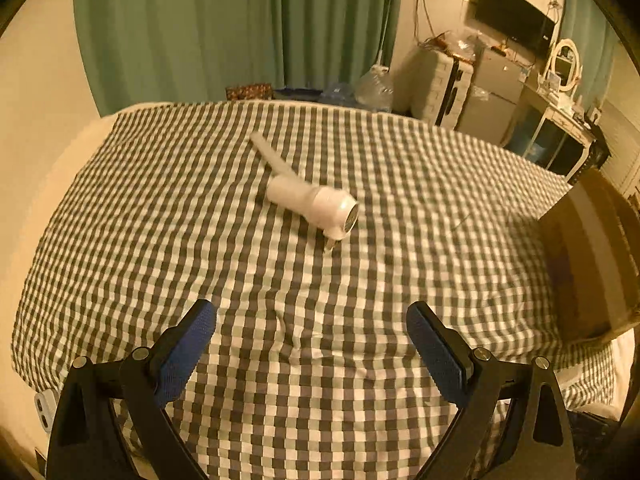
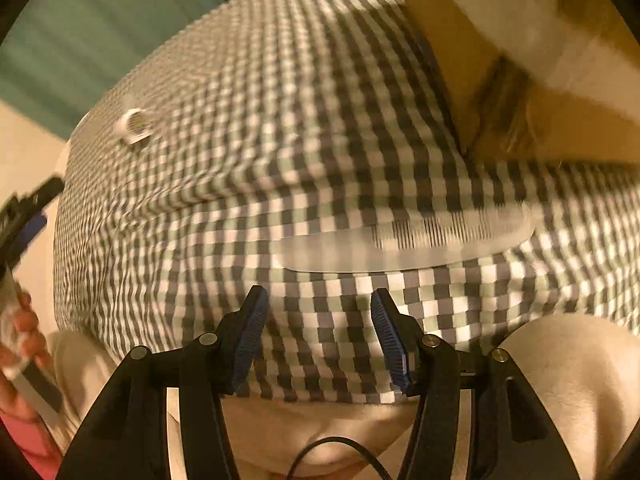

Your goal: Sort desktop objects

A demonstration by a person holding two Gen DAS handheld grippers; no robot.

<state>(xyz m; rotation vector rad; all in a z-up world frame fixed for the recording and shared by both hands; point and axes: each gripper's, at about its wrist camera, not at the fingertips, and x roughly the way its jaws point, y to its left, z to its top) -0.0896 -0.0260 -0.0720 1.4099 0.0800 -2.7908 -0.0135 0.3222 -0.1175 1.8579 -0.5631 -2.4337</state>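
**Two open claws over a checked bed, hair dryer and comb apart**

The left claw stands wide open with nothing between its blue pads, and it hangs over the checked bedcover. Beyond it, near the middle of the bed, lies a white hair dryer on its side. Its round mouth looks toward the right of the picture, and its handle runs away toward the far left. At the right edge of this view stands a brown cardboard box on the cover. Behind the bed are a green curtain, a dark screen on the wall and a small fridge.

The right claw is open about halfway and holds nothing. Just beyond its tips, on the same cover, lies a pale comb; the picture is blurred, but fine teeth seem to run along its far edge. This comb does not appear in the left view. The hair dryer shows here small and far to the upper left, well apart from the comb. At the left edge a hand holds the other tool, and the box fills the upper right.
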